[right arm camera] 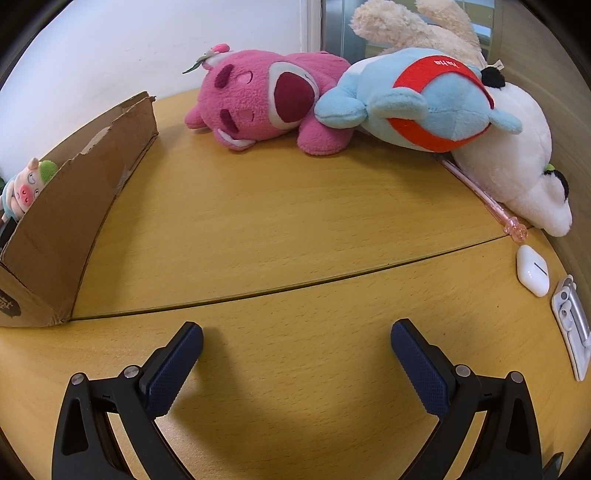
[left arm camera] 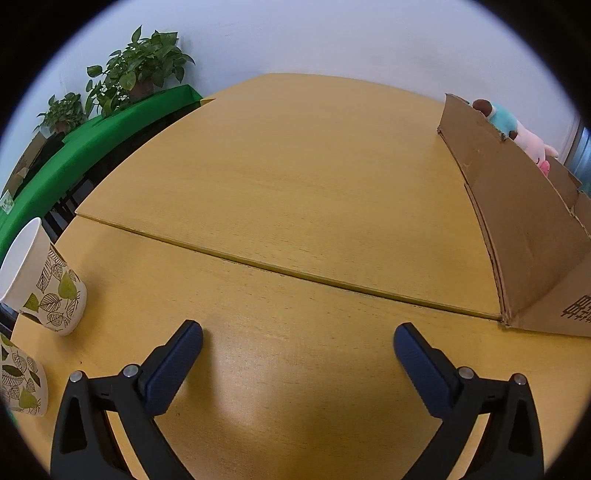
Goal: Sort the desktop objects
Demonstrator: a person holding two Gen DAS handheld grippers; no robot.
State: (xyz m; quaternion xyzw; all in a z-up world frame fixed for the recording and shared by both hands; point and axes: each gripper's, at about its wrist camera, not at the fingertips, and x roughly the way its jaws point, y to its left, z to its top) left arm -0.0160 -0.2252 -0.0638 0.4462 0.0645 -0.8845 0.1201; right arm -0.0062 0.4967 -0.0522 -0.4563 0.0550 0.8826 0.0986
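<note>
My left gripper [left arm camera: 297, 338] is open and empty over the wooden table [left arm camera: 280, 192]. Two leaf-patterned paper cups [left arm camera: 44, 284] stand at its left, the nearer one [left arm camera: 22, 384] cut by the frame edge. A cardboard box [left arm camera: 517, 221] stands at the right with a small plush toy [left arm camera: 517, 129] inside. My right gripper [right arm camera: 295, 338] is open and empty. Ahead of it lie a pink plush bear [right arm camera: 266, 99], a blue and red plush [right arm camera: 424, 107], a white plush [right arm camera: 517, 158] and a cream plush [right arm camera: 417, 26]. The box [right arm camera: 74, 206] is on its left with a pig plush [right arm camera: 26, 188] inside.
A pink pen [right arm camera: 484, 195], a white earbud case [right arm camera: 532, 271] and a white clip-like item [right arm camera: 572, 325] lie at the right in the right wrist view. Potted plants [left arm camera: 140, 70] on a green surface [left arm camera: 74, 158] stand beyond the table's left edge.
</note>
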